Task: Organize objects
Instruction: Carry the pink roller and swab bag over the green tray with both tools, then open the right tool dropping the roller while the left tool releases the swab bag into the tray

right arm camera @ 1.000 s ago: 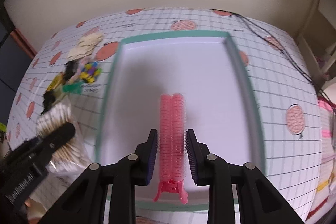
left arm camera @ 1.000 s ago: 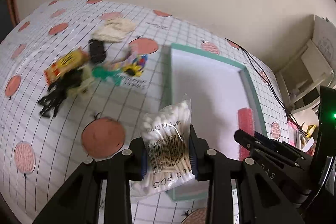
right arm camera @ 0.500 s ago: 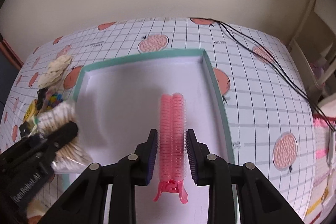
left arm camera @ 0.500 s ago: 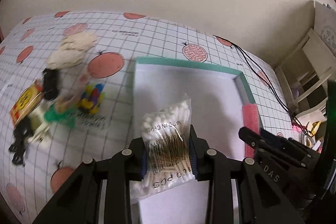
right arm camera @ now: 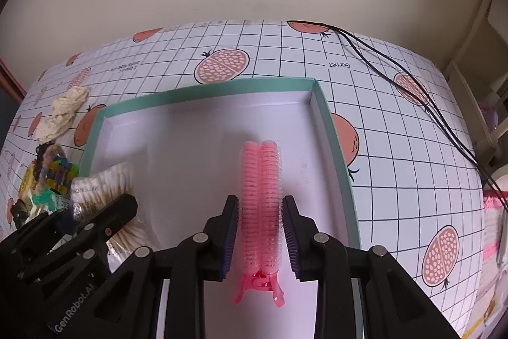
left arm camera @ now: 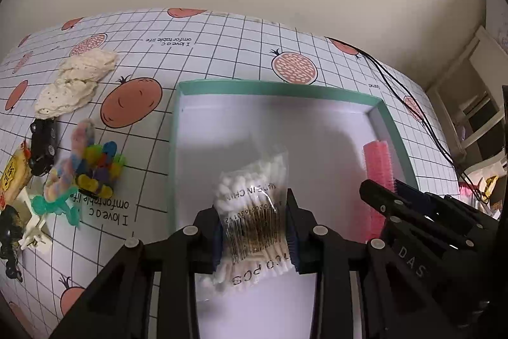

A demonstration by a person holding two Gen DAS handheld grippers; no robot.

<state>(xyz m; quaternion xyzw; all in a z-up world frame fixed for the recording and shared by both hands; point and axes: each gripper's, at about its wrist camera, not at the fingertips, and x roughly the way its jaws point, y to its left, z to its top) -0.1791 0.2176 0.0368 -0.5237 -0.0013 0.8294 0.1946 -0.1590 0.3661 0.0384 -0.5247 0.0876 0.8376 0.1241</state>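
Both claws loaded over the shallow white tray w/ teal rim (right arm camera: 336, 154). Left gripper (left arm camera: 254, 231) pinches a clear plastic bag of cotton swabs (left arm camera: 254, 205); right gripper (right arm camera: 260, 240) pinches a pink bristly roller hair clip (right arm camera: 261, 199) near the tray's right wall. Risks: claws sit close, could bump on release; the slippery bag may twist or snag on a pad.
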